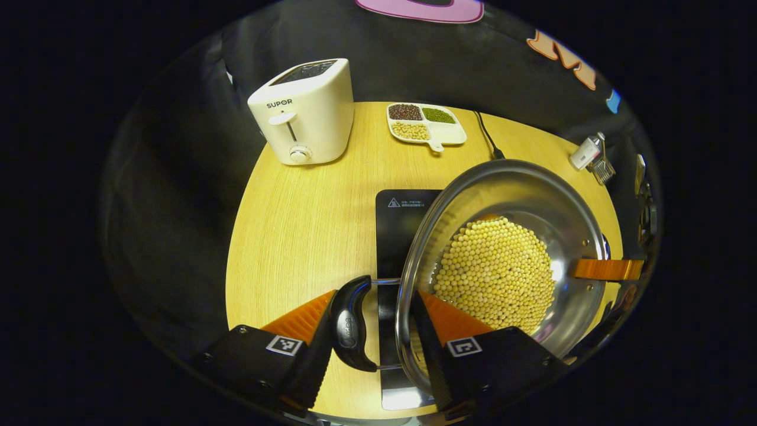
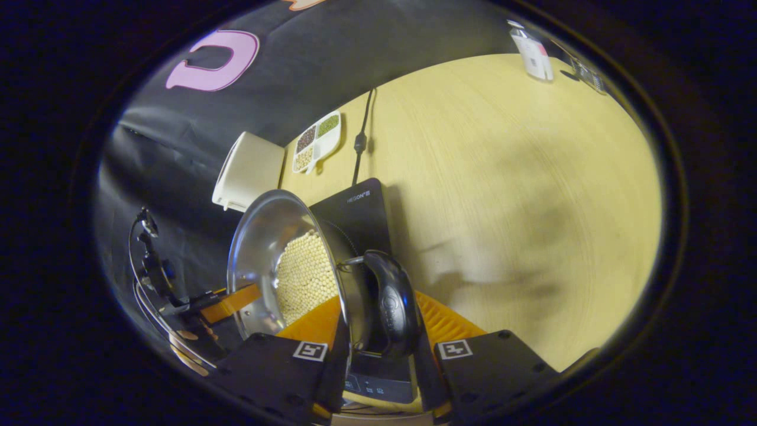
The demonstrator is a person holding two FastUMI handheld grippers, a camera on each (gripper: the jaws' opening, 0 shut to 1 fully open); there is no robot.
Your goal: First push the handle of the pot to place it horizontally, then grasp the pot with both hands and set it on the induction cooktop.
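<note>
The pot [image 1: 502,195] is shiny silver steel, and the beans [image 1: 497,275] in it are pale yellow. Its handle [image 1: 350,322] is glossy black, with thin silver wire ends. The cooktop [image 1: 402,228] is black glass with small white markings. The bench [image 1: 307,219] is light yellow wood with fine straight grain. The toaster [image 1: 304,112] is cream white with a dark top. The tray [image 1: 452,133] is white; its compartments hold dark reddish-brown, green and pale yellow beans. A black cord [image 1: 486,136] lies on the far bench.
</note>
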